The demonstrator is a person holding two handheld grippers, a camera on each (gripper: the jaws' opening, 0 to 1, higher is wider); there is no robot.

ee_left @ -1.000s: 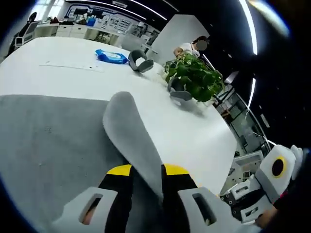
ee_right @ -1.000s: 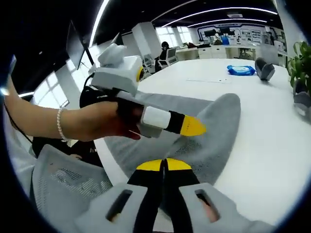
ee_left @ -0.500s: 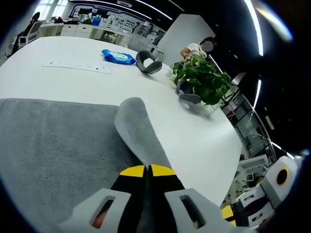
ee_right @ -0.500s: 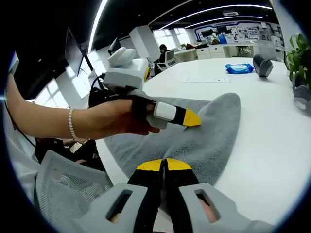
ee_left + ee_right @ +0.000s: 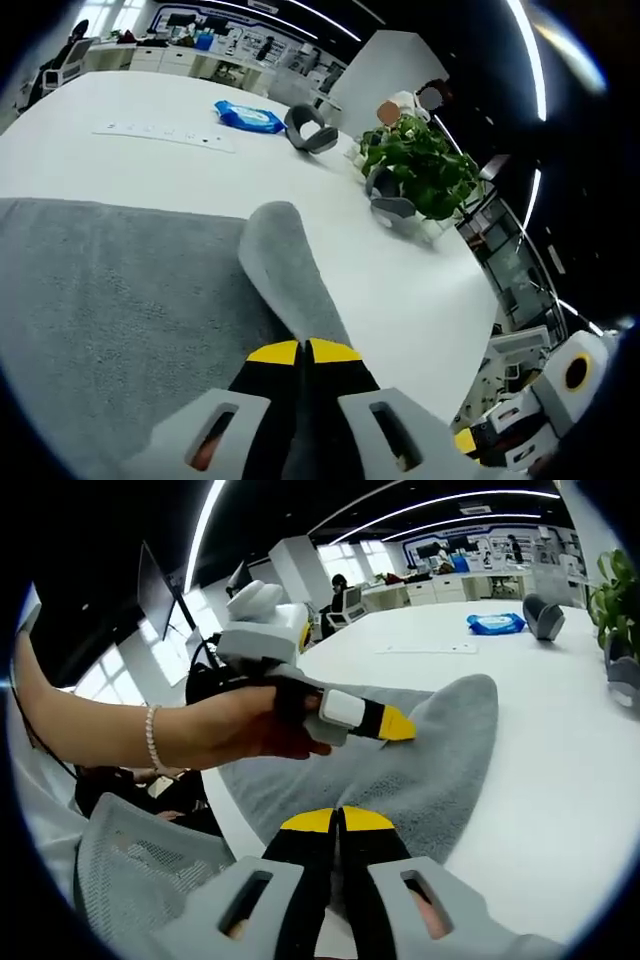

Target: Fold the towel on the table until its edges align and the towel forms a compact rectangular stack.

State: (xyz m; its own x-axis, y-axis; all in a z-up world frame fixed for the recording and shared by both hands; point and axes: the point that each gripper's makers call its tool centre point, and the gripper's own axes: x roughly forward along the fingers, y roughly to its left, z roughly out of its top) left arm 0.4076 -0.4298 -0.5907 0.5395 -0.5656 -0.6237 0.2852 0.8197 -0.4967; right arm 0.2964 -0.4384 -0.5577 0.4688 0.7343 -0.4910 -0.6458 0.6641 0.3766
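A grey towel (image 5: 110, 300) lies spread on the white table (image 5: 400, 290), with one fold (image 5: 275, 245) rising as a ridge toward the plant. My left gripper (image 5: 303, 352) is shut on the near end of that ridge, yellow tips together. In the right gripper view the towel (image 5: 440, 770) runs from the table's near edge to a rounded raised end. My right gripper (image 5: 338, 820) is shut on the towel's near edge. A hand holds the left gripper (image 5: 398, 724) just above and left of it, its yellow tips on the towel. The right gripper (image 5: 468, 440) shows low at the right.
A blue wipes pack (image 5: 247, 117) and a grey curved holder (image 5: 310, 128) sit far across the table. A potted plant (image 5: 420, 170) and a second grey holder (image 5: 388, 198) stand near the right edge. A mesh office chair (image 5: 130, 880) is beside the table's near edge.
The left gripper's jaws, which stood apart around the towel's ridge a second ago, have shut on it. The left gripper has dropped slightly toward the towel. The right gripper keeps its hold.
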